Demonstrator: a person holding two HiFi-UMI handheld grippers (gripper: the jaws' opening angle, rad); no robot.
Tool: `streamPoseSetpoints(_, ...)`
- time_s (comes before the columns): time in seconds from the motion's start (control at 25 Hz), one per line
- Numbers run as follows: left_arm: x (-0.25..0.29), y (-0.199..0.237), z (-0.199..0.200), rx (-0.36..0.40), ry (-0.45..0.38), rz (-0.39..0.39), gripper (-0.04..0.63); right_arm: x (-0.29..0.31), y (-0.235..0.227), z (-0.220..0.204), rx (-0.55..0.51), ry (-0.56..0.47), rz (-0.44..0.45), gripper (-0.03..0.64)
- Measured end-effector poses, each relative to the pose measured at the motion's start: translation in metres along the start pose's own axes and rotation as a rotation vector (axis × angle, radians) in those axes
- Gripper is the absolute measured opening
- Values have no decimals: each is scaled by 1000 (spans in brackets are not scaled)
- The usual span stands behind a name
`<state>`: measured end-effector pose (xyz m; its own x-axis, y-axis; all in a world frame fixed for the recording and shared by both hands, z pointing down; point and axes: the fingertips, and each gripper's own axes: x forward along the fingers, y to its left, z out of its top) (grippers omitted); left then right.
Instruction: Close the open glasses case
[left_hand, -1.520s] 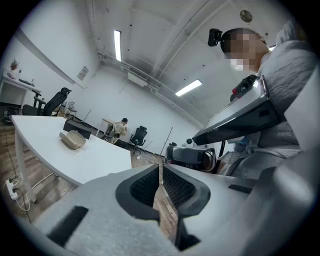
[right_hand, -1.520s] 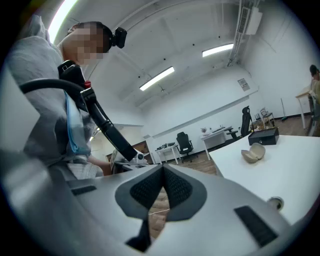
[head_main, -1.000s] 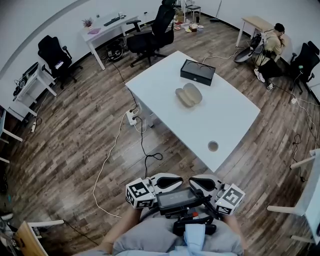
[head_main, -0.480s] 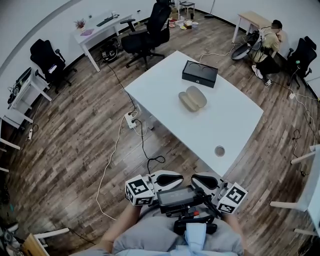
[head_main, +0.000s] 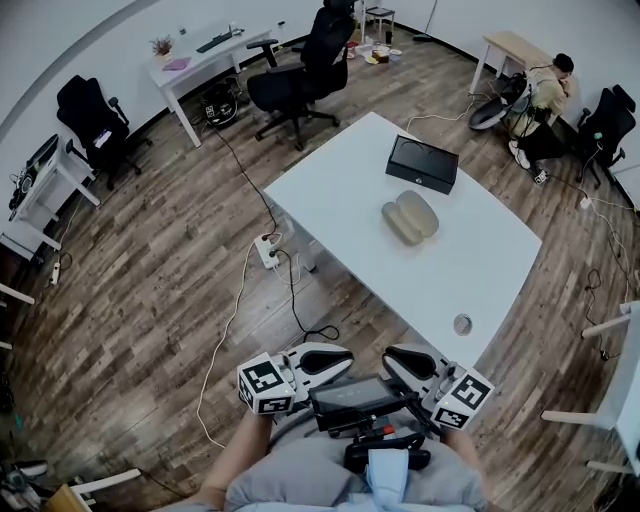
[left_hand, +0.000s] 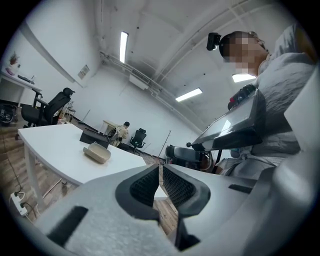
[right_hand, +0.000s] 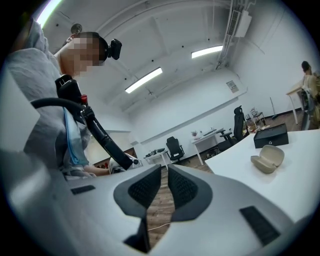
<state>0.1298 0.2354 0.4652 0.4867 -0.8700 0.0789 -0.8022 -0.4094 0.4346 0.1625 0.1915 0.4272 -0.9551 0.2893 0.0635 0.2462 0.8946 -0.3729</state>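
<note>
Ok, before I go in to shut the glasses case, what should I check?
1. Glasses case open on the table: ok, both halves lie flat.
2. Case within reach: not ok, the table is well ahead of both claws.
3. Left claw free: ok, shut, nothing in it.
4. Right claw free: ok, shut, nothing in it.
5. Room around the case: ok, black box sits apart from it.
6. Anything inside the case: cannot tell.

Dark plank floor (head_main: 150, 280) all round, big white table (head_main: 340, 190) just off centre toward 2 o'clock, black office chair (head_main: 300, 70) at 12, white desk (head_main: 200, 55) at 11, maybe a small wooden table (head_main: 510, 42) at 1. White walls (head_main: 60, 40), strip lights (left_hand: 123, 46) overhead.
</note>
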Motion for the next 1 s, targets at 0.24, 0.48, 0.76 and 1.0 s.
streamPoseSetpoints(0.24, -60, 36, 9, -26, -56, 63, 35, 20, -12, 0, -2, 13, -66, 34)
streamPoseSetpoints(0.48, -84, 59, 9, -88, -91, 67, 35, 40, -14, -10, 8, 35, -83, 34)
streamPoseSetpoints(0.76, -47, 95, 36, -98, -87, 15, 35, 61, -62, 2, 40, 19, -101, 34)
streamPoseSetpoints(1.0, 10, 124, 63, -73, 46, -141, 37, 77, -125, 33, 28, -18, -113, 34)
